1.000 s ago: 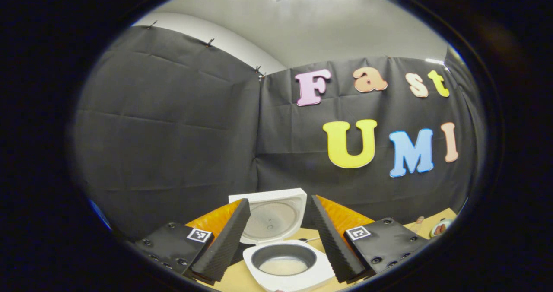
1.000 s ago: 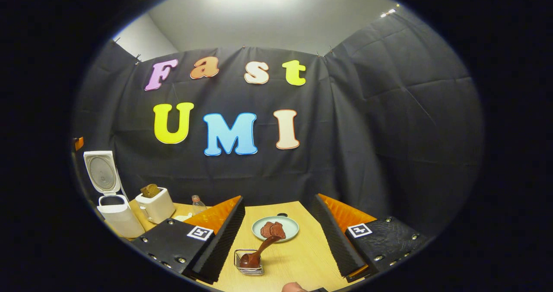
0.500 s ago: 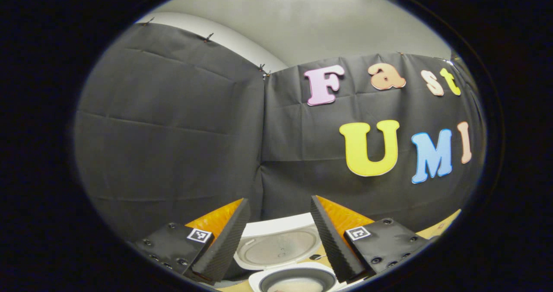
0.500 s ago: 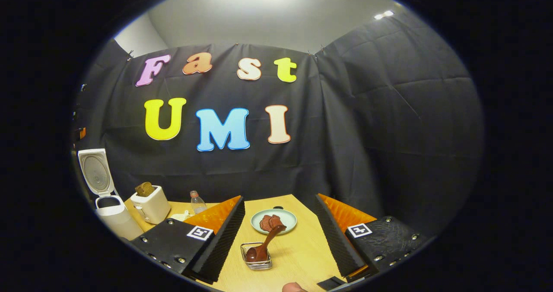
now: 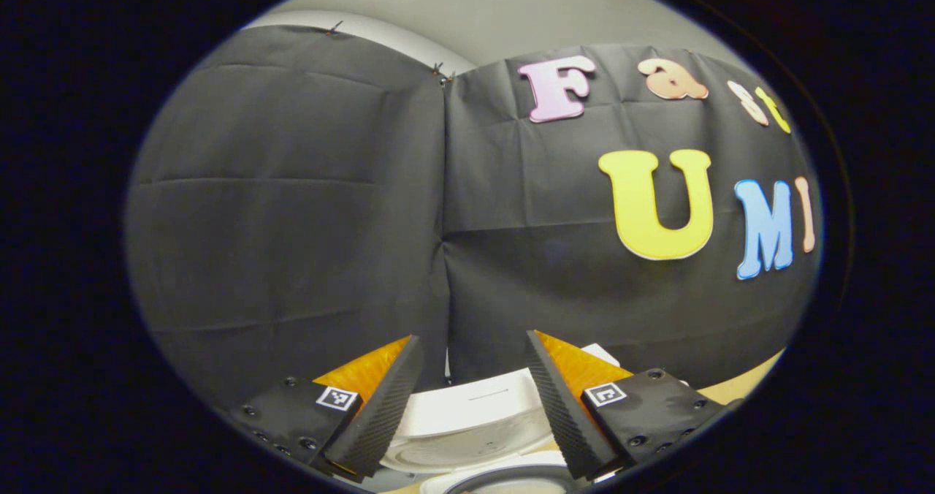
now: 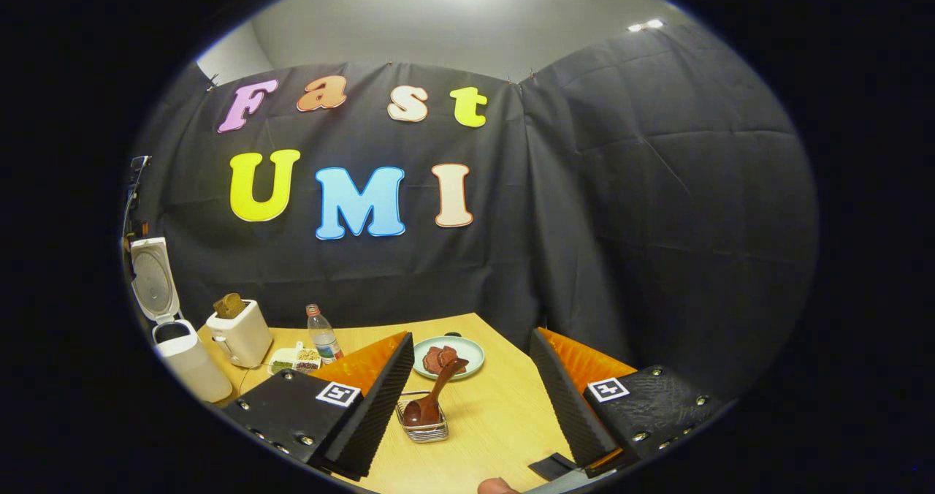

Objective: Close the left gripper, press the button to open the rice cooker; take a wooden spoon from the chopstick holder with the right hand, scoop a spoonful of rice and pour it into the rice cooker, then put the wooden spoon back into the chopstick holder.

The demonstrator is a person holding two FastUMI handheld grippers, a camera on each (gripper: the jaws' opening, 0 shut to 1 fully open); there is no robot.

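Observation:
The white rice cooker (image 6: 182,351) stands at the table's far left with its lid (image 6: 152,278) swung up. In the left gripper view the lid (image 5: 467,413) lies close between my fingers, and the pot's rim (image 5: 504,479) just shows at the bottom. My left gripper (image 5: 473,340) is open and holds nothing. The dark wooden spoon (image 6: 431,399) leans in a small wire chopstick holder (image 6: 424,427) on the table. My right gripper (image 6: 472,335) is open above and behind the holder, apart from the spoon.
A white toaster (image 6: 237,333) with toast, a clear bottle (image 6: 321,333) and a small tray of grains (image 6: 294,360) stand right of the cooker. A pale green plate (image 6: 467,359) with brown food sits behind the holder. The wooden table (image 6: 504,413) ends near the black cloth.
The left gripper has come closer to the cooker, whose pot has slid down to the view's bottom edge. The right gripper has drawn back a little from the holder. Both stayed open.

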